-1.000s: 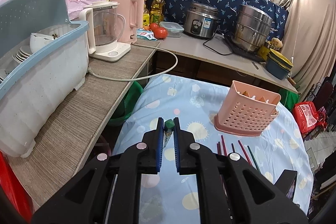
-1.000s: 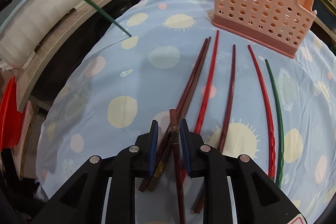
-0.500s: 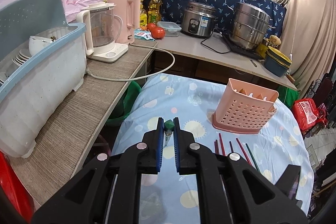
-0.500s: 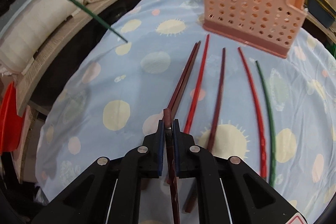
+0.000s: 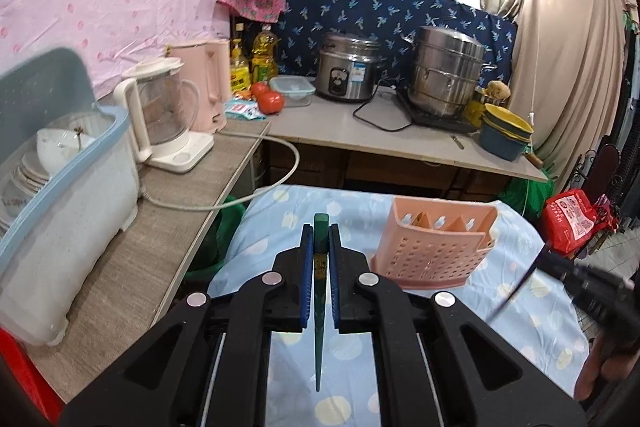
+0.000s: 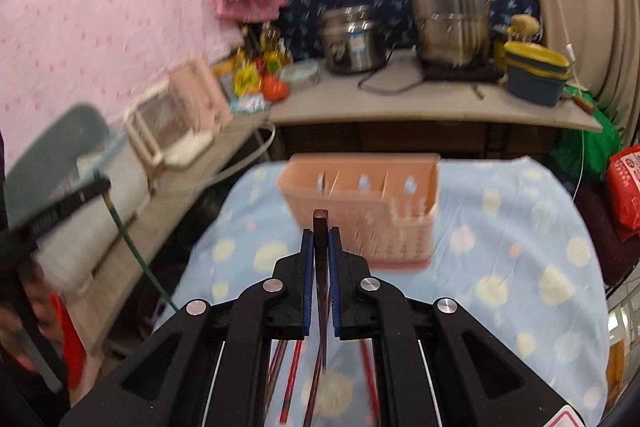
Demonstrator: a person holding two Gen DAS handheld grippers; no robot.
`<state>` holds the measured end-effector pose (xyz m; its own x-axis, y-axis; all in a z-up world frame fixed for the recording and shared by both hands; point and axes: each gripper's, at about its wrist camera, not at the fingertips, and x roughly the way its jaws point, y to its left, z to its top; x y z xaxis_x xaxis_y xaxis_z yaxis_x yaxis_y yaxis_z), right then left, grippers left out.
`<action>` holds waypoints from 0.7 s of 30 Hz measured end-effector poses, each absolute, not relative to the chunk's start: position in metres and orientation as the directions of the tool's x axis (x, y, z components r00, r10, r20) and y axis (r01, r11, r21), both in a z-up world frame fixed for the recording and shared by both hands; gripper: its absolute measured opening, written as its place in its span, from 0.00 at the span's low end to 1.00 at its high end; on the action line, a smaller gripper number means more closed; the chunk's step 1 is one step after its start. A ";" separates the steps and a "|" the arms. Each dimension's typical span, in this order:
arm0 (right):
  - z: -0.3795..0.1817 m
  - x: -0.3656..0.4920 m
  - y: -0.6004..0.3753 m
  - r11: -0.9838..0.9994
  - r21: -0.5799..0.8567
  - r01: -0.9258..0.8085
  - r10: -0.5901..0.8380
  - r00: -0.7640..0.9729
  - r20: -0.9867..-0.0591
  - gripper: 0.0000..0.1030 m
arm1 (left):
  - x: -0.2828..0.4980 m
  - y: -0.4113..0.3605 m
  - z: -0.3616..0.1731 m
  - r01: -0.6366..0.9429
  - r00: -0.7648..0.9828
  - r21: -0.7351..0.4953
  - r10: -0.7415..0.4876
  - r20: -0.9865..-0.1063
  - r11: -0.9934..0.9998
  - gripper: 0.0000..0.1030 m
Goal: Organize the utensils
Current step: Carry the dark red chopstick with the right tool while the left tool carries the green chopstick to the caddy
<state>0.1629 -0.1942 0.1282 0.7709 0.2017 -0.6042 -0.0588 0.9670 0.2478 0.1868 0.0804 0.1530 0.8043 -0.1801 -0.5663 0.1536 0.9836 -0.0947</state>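
Chopstick, green (image 5: 320,267), clamped between left jaws; brown chopstick (image 6: 321,267) between right.

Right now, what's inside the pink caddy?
The pink caddy shows dividers and something brownish in its left compartment; its walls hide the bottom. Both chopsticks, green and brown, are outside it.

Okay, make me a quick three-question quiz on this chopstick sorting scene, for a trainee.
1. True or false: the left gripper is shut on a green chopstick.
2. What colour is the chopstick held in the right gripper? A) yellow B) dark brown C) white
3. Fill in: the pink utensil holder stands on the ____ tablecloth.

Key: 1 true; 2 B; 3 blue, with pale sun and dot shapes.
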 end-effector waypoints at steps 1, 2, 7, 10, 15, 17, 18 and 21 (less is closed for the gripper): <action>0.136 0.166 -0.200 0.967 0.249 -0.052 0.194 0.784 -0.589 0.07 | 0.190 0.077 0.157 0.160 0.806 -0.094 -0.185 -0.562 0.983 0.07; 0.145 0.171 -0.206 0.968 0.246 -0.043 0.181 0.801 -0.571 0.07 | 0.194 0.073 0.162 0.167 0.810 -0.094 -0.191 -0.554 0.982 0.07; 0.180 0.193 -0.231 0.973 0.230 -0.012 0.129 0.853 -0.505 0.01 | 0.214 0.054 0.185 0.197 0.823 -0.102 -0.221 -0.523 0.975 0.07; 0.195 0.206 -0.240 0.977 0.212 -0.004 0.108 0.869 -0.482 0.01 | 0.225 0.039 0.204 0.214 0.840 -0.089 -0.230 -0.491 0.973 0.07; 0.176 0.210 -0.240 0.981 0.196 -0.006 0.110 0.844 -0.524 0.01 | 0.235 0.022 0.218 0.241 0.847 -0.083 -0.251 -0.469 0.967 0.07; 0.150 0.204 -0.245 0.982 0.188 0.029 0.085 0.817 -0.570 0.07 | 0.236 0.017 0.214 0.250 0.841 -0.086 -0.261 -0.475 0.964 0.07; 0.139 0.201 -0.250 0.979 0.197 0.047 0.080 0.803 -0.591 0.09 | 0.235 0.017 0.210 0.251 0.838 -0.086 -0.261 -0.479 0.964 0.07; 0.097 0.187 -0.274 0.969 0.206 0.135 0.035 0.755 -0.655 0.16 | 0.231 0.018 0.196 0.251 0.825 -0.092 -0.263 -0.500 0.964 0.07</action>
<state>0.1868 -0.2745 0.0969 0.7546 0.0345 -0.6553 0.1346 0.9692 0.2061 0.2309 0.0176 0.1960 0.8254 -0.2629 -0.4997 0.2511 0.9636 -0.0921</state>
